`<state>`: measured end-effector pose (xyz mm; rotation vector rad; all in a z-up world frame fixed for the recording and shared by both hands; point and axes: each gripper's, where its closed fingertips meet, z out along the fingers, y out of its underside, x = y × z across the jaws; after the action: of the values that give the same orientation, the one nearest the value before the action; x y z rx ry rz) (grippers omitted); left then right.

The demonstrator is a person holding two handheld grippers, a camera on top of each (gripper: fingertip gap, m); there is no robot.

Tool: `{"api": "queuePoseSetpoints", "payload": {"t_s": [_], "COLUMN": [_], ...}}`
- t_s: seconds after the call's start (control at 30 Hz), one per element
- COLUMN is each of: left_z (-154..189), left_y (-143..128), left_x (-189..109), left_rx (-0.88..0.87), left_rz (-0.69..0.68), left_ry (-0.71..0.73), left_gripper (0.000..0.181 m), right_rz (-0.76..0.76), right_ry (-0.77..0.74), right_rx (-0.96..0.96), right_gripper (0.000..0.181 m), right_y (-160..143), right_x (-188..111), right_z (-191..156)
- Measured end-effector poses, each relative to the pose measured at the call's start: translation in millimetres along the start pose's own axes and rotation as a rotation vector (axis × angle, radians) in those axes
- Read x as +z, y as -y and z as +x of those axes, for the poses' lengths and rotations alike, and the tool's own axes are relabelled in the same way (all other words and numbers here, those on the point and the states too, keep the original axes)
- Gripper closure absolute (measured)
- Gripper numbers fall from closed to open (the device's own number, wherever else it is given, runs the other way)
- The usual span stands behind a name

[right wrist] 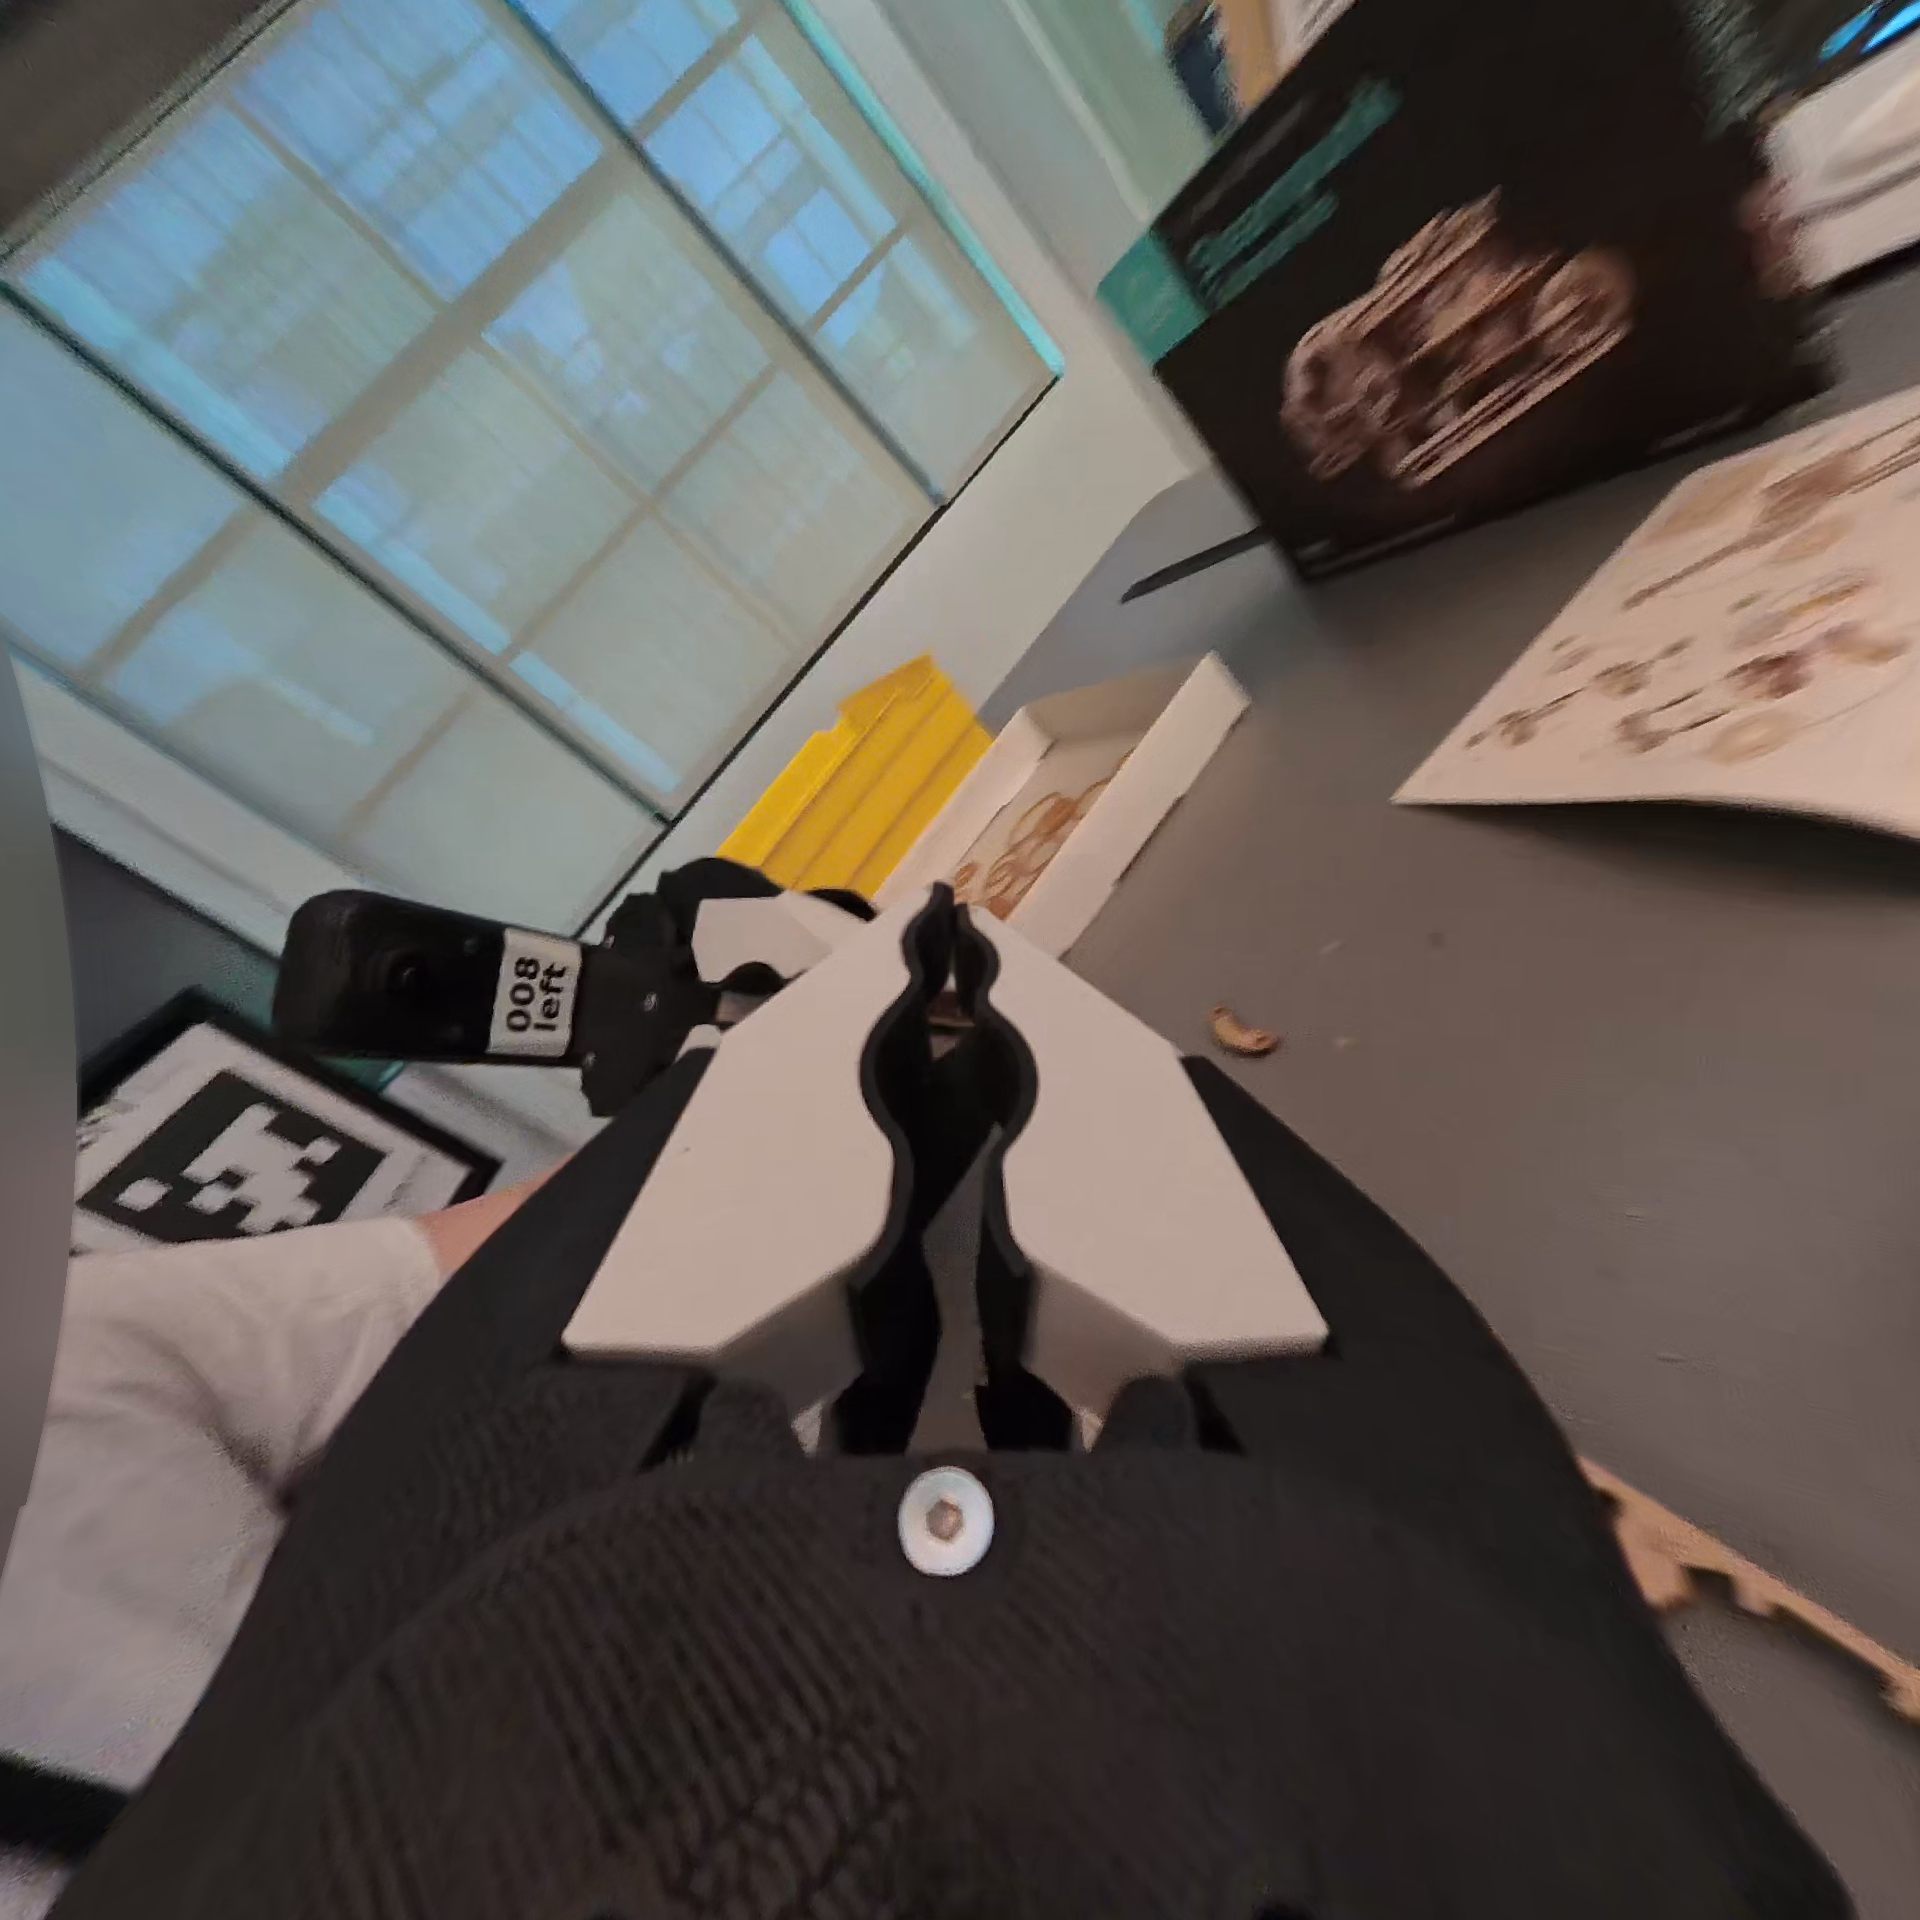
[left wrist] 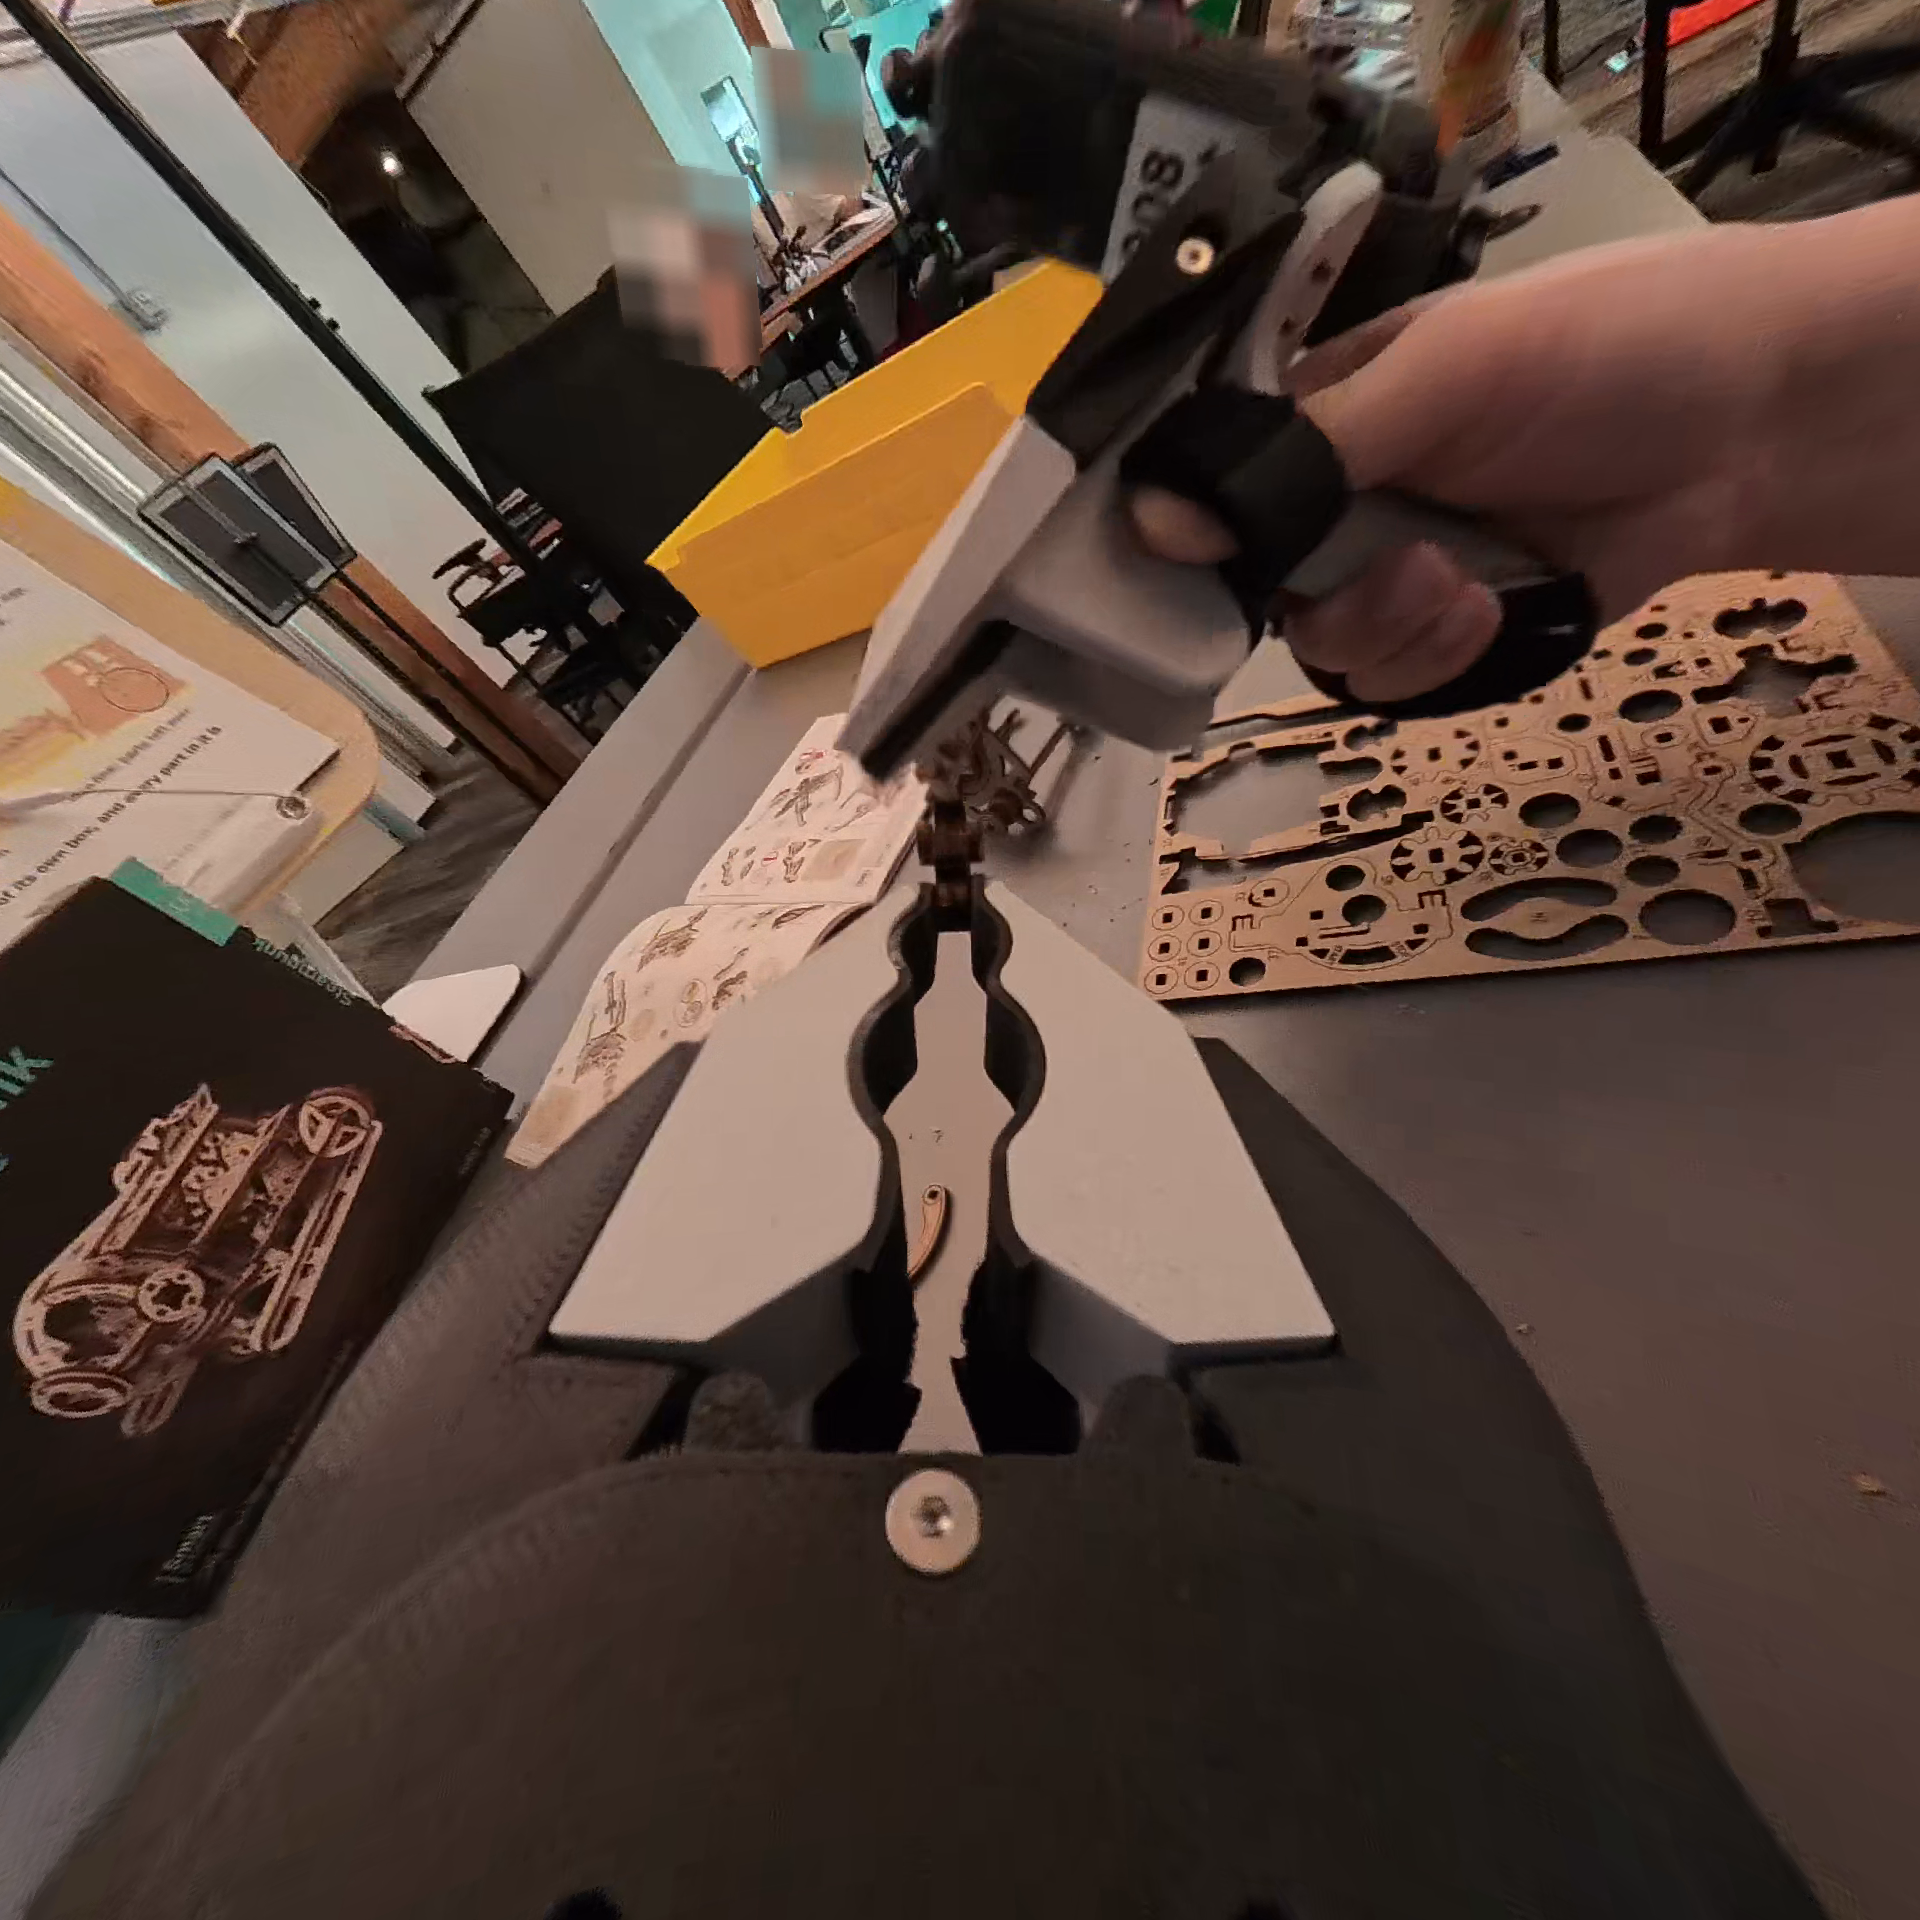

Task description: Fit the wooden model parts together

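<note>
A small dark wooden assembly [left wrist: 966, 821] with gears is held above the grey table [left wrist: 1455, 1195]. My left gripper [left wrist: 948, 902] is shut on its lower end. My right gripper [left wrist: 904, 753] comes down from the upper right, blurred, with its tips on the assembly's top. In the right wrist view my right gripper [right wrist: 951, 920] has its jaws together, and a sliver of wood [right wrist: 945, 1006] shows between the pads. The left gripper [right wrist: 748, 935] lies just behind it there. A small curved wooden piece [left wrist: 928, 1231] lies on the table under my left fingers.
A punched-out wooden parts sheet [left wrist: 1558, 821] lies at the right, an open instruction booklet [left wrist: 769, 914] ahead, and a black kit box [left wrist: 187, 1226] at the left. A yellow bin [left wrist: 862, 499] stands at the back. A white tray [right wrist: 1132, 769] with wooden parts and a wood scrap [right wrist: 1242, 1034] are on the table. Both grippers' tips are close together, under 4 cm apart. The small curved wooden piece [left wrist: 928, 1231] sits 11 centimetres or so from the ends of my left fingers.
</note>
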<state>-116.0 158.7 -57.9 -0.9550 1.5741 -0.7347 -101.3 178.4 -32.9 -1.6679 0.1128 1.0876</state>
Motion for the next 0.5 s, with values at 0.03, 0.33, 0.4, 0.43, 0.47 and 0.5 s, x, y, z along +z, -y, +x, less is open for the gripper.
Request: {"api": "queuePoseSetpoints", "payload": {"t_s": [0.03, 0.33, 0.4, 0.43, 0.47, 0.5], "left_z": [-3.5, -28.4, -30.0, -31.0, -31.3, -31.4], "left_y": [-3.0, -23.3, -22.2, -22.4, -22.5, -22.5], "left_x": [0.0, -1.0, -2.0, -2.4, -2.4, -2.5], "left_rx": [-0.021, -0.231, -0.246, -0.249, -0.252, -0.256], "left_rz": [-0.008, -0.038, -0.03, -0.03, -0.03, -0.028], "left_ry": [0.005, 0.021, 0.022, 0.025, 0.024, 0.023], "left_gripper": [0.178, 0.178, 0.178, 0.178, 0.178, 0.178], "right_rz": [0.026, 0.188, 0.195, 0.199, 0.196, 0.183], "right_ry": [-0.022, -0.171, -0.191, -0.201, -0.196, -0.172], "right_rx": [-0.02, -0.318, -0.346, -0.366, -0.39, -0.417], "right_gripper": [0.181, 0.181, 0.181, 0.181, 0.181, 0.181], "right_y": [8.0, 70.0, 77.2, 80.0, 80.8, 78.6], "right_x": [-5.3, -58.4, -64.8, -67.3, -68.0, -66.9], "right_z": [3.7, 8.3, 4.9, 2.2, -2.7, -10.0]}}
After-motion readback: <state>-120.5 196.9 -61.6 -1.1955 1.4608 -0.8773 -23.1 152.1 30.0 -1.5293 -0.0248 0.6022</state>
